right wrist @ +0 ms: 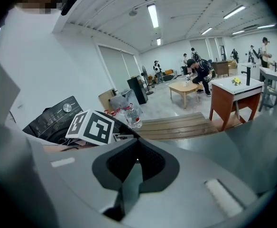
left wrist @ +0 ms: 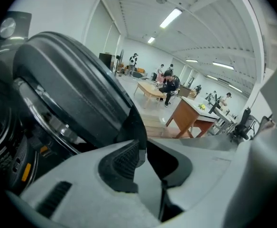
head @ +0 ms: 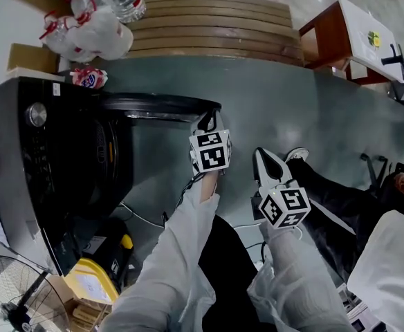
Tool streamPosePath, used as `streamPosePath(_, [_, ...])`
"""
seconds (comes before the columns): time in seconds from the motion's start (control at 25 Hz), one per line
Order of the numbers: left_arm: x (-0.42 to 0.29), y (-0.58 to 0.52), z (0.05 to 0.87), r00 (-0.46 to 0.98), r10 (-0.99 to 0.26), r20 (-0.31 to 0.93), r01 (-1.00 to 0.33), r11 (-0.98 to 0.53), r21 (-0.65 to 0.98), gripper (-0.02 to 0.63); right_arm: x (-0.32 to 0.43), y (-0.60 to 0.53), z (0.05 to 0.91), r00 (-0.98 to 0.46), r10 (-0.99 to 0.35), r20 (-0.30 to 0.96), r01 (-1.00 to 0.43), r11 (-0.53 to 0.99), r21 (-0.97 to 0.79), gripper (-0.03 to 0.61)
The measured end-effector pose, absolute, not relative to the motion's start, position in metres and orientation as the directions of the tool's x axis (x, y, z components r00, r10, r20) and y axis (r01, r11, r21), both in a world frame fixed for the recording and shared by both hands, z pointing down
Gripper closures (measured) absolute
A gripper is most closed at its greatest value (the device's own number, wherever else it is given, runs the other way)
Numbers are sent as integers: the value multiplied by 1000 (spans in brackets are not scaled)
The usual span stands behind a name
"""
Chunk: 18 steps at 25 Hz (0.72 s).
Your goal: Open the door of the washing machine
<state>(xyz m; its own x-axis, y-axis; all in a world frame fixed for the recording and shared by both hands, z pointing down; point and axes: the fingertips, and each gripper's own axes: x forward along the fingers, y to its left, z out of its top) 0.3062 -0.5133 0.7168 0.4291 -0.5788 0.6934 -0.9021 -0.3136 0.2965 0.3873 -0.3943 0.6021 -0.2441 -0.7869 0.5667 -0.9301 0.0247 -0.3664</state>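
Washing machine (head: 43,151) fills the nine o'clock side of the head view, its door (head: 157,106) swung out toward three o'clock. Left gripper (head: 209,121) is clenched on the door's free edge. Right gripper (head: 261,158), at its four o'clock, is closed on nothing.

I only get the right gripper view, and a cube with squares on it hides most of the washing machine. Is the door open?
Observer: Yes. The head view shows the door swung out from the front of the washing machine.
Operator: What's holding it?
Observer: The left gripper. In the left gripper view, the door's edge is pinched between its jaws.
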Motion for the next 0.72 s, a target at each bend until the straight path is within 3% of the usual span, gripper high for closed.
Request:
streamPosePath(0.12, [303,-510,705,453,-573,683,-889,-345,300,531,386,-392,596,-245,-793,558,-931,30,-365,571])
streamPosePath(0.72, [184,-422,532,512,-683,520,-859,-402,318,548,314,-379,475,-404,-820,406,-897,269,-350,571])
